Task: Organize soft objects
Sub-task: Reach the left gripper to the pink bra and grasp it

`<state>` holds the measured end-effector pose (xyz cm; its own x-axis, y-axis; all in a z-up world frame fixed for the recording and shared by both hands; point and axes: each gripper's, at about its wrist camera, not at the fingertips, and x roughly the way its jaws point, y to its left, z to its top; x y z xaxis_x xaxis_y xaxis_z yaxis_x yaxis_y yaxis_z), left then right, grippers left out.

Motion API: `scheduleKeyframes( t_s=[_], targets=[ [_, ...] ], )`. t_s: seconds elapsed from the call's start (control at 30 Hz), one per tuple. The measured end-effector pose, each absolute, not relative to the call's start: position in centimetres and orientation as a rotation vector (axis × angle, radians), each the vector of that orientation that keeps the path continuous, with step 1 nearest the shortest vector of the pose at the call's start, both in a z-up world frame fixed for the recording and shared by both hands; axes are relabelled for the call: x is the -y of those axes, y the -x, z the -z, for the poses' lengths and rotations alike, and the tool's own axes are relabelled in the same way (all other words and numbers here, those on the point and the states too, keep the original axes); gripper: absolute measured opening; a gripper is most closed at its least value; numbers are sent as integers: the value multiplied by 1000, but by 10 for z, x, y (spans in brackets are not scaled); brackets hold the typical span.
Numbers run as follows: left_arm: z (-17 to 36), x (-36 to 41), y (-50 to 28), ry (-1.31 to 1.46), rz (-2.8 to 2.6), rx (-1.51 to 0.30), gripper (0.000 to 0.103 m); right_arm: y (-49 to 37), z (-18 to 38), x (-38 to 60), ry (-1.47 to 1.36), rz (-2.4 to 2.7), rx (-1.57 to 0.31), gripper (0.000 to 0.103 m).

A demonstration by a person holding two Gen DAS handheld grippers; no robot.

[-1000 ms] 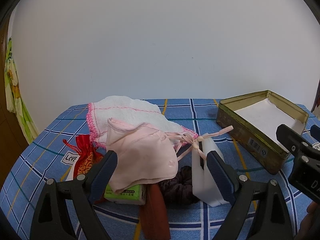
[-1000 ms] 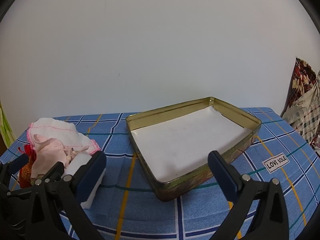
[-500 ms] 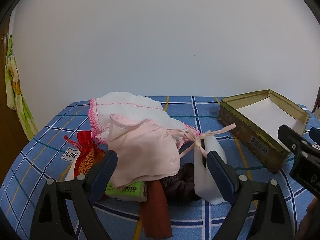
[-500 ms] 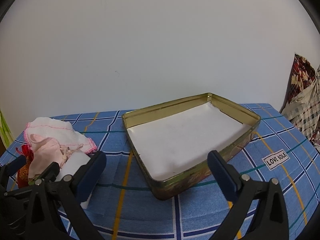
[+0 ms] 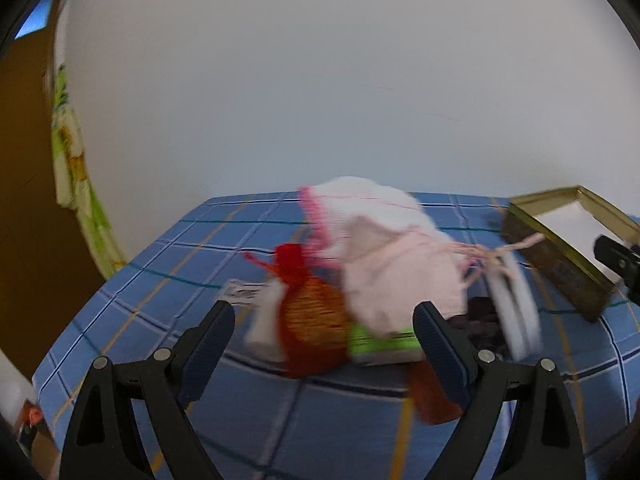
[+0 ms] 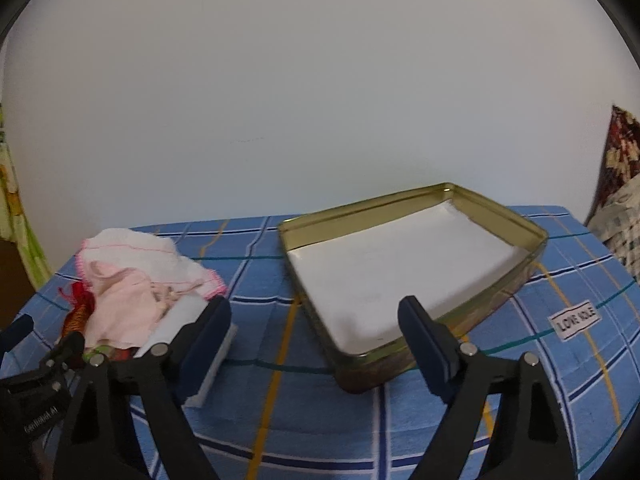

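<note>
Left gripper (image 5: 324,336): jaws spread wide with nothing between the pads, held above the blue plaid tablecloth (image 5: 168,264) of the table. Directly ahead of its fingertips lies the heap of soft objects, blurred in this view. Foremost, between the two fingers, is a red and orange drawstring pouch (image 5: 312,320), with a green-edged packet (image 5: 380,344) just beside it toward the right finger. Resting on top of these is a pale pink garment with ties (image 5: 400,276), and behind that a white knitted cloth with pink trim (image 5: 360,204). Beyond the right fingertip stand a dark crumpled fabric (image 5: 480,320) and a white folded pad (image 5: 516,304), leaning on edge. A rust-brown strip of cloth (image 5: 432,396) lies under the right finger.

Right gripper (image 6: 314,336): jaws well apart, having just been closing a little, with nothing gripped. Its fingers straddle the near left corner of the open gold-coloured rectangular tin with a white liner (image 6: 400,272), which sits on the tablecloth ahead and slightly right; the right finger overlaps the tin's near wall in this view, and whether it touches cannot be told. To the left of the left finger the same heap appears, the white pad closest, partly hidden by the finger. Farther left, at the frame edge, part of the left gripper's black frame is visible. A white label with black lettering (image 6: 576,320) is on the tablecloth to the right of the tin.
</note>
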<state>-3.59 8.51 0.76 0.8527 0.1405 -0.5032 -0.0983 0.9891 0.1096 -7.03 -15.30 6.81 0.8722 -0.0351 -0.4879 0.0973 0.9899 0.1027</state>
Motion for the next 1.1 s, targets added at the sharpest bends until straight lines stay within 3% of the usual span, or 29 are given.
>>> scheduleKeyframes(
  t_s=[0.47,0.5,0.53,0.6,0.67,0.77,0.83,1.1],
  targets=[
    [-15,-119,34,-27,-143,-562,92,15,-50,72,-78,-251,-772,85],
    [-17,-118,34,-34,-144,-554,91,10,-45,71,-81,-243,-796,85],
    [-19,-117,34,-44,-146,-544,83,4,-39,70,-86,-238,-827,84],
    [-21,-115,31,-51,-134,-545,69,-4,-27,69,-85,-231,-867,77],
    [-21,-114,24,-23,-96,-570,67,-6,-21,71,-42,-175,-886,73],
    [-20,-106,15,3,-43,-592,67,-4,-20,82,-64,-191,-879,52],
    [-20,-95,8,-12,-16,-605,67,-1,-23,91,-65,-197,-871,25],
    [-11,-54,-23,-59,60,-670,67,26,-47,129,-168,-260,-719,26]
  ],
)
